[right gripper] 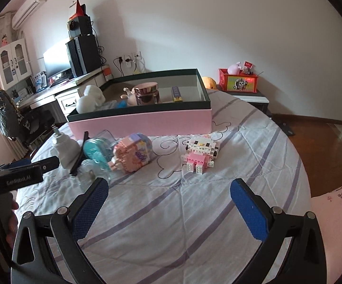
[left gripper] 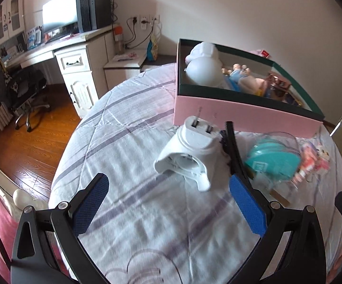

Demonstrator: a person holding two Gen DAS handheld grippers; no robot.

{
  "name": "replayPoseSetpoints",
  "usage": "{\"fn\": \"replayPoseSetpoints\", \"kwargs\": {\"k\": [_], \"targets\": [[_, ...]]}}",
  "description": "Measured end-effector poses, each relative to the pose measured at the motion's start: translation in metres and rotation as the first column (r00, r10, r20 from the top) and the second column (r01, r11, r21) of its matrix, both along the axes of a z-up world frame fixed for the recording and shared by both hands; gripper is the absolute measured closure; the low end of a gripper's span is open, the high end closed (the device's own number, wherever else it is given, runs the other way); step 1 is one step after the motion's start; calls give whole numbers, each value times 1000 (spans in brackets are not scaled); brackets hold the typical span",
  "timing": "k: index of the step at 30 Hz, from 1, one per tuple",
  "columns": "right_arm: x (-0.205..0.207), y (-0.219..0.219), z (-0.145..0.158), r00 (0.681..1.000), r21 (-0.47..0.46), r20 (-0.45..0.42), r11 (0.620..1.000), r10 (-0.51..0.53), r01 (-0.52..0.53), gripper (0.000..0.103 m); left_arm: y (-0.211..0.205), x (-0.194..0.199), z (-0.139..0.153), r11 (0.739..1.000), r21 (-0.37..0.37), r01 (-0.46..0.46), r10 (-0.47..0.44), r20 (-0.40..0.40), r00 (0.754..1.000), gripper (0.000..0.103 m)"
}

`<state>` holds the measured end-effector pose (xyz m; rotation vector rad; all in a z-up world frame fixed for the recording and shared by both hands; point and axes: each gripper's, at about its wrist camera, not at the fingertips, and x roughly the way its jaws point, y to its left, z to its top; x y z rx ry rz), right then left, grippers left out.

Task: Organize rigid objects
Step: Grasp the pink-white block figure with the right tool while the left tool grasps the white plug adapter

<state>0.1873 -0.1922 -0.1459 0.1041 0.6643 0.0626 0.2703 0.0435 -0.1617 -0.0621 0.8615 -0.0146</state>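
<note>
Now left gripper [left gripper: 166, 203] jaws spread, short of white plug adapter [left gripper: 190, 151]; straddle its body squarely, avoid black comb [left gripper: 232, 151]. Right gripper [right gripper: 168, 203] spread, empty.

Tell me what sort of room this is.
Most likely a bedroom that doubles as a study: a quilted bed, a corner desk with monitor, and a wall air conditioner.

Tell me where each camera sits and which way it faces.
Left wrist: on the left tool, open, looking down the bed at the white plug adapter and pink box; only its own fingers show.
Right wrist: on the right tool, open, facing the block cat figure; the left tool and a hand show.
Shared: box, adapter, teal case.
</note>
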Motion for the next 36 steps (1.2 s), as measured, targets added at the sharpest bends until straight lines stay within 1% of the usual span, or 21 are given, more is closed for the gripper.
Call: {"fn": "replayPoseSetpoints", "kwargs": {"k": [2, 7, 8, 9, 10, 11, 12, 14, 16, 20, 21, 22, 23, 25, 26, 29, 30, 33, 36], "targets": [[9, -5, -4, 1000, -6, -15, 1000, -14, 14, 0, -1, 11, -4, 1000, 7, 10, -10, -11, 1000, 0], [28, -15, -9, 998, -9, -57, 999, -36, 35, 0, -6, 36, -13, 998, 57, 28, -25, -57, 998, 1], [33, -16, -11, 997, 2, -73, 999, -32, 33, 0, -8, 38, -15, 997, 63, 37, -33, -56, 998, 5], [36, -17, -12, 996, 13, -84, 999, -30, 31, 0, -9, 40, -18, 997, 56, 56, -52, -57, 997, 18], [39, -17, -13, 996, 15, -87, 1000, -23, 24, 0, -10, 40, -17, 996, 59, 67, -64, -53, 997, 23], [42, -16, -13, 996, 9, -90, 1000, -20, 21, 0, -11, 39, -15, 996, 60, 72, -70, -39, 997, 34], [46, -15, -13, 995, -8, -97, 1000, -27, 26, 0, -11, 36, -13, 995, 46, 88, -88, -22, 996, 47], [56, -18, -17, 991, -31, -121, 998, -63, 59, 0, -11, 34, -12, 994, 47, 93, -93, -16, 996, 47], [66, -21, -19, 988, -5, -141, 998, -63, 63, 0, -11, 31, -11, 995, 46, 93, -93, -7, 996, 47], [90, -24, -22, 981, -27, -176, 997, -81, 77, 0, -10, 20, -5, 994, 51, 94, -96, 22, 995, 47], [93, -24, -23, 980, -25, -184, 997, -79, 75, 2, -11, 18, -4, 994, 49, 97, -98, 29, 995, 47], [97, -25, -25, 978, -18, -193, 997, -75, 73, 14, -11, 15, -2, 994, 47, 99, -100, 32, 994, 48], [98, -27, -27, 977, -12, -204, 998, -70, 69, 22, -11, 12, 0, 994, 45, 100, -102, 37, 994, 48], [98, -28, -27, 975, -34, -206, 996, -87, 82, 48, -11, 5, 4, 994, 41, 104, -106, 53, 993, 48], [96, -29, -27, 976, -38, -203, 996, -83, 77, 50, -12, 2, 7, 994, 41, 106, -108, 59, 992, 48], [93, -33, -26, 979, -13, -197, 999, -50, 48, 51, -14, -9, 15, 993, 29, 111, -113, 79, 991, 48], [90, -34, -26, 981, -3, -190, 999, -38, 38, 54, -15, -13, 17, 993, 26, 111, -113, 87, 990, 48], [73, -33, -20, 988, 28, -153, 999, -12, 16, 57, -19, -27, 24, 993, 13, 117, -118, 101, 988, 50], [48, -26, -6, 996, 45, -85, 999, 16, -12, 57, -25, -40, 30, 992, -5, 127, -126, 115, 985, 50]]}}
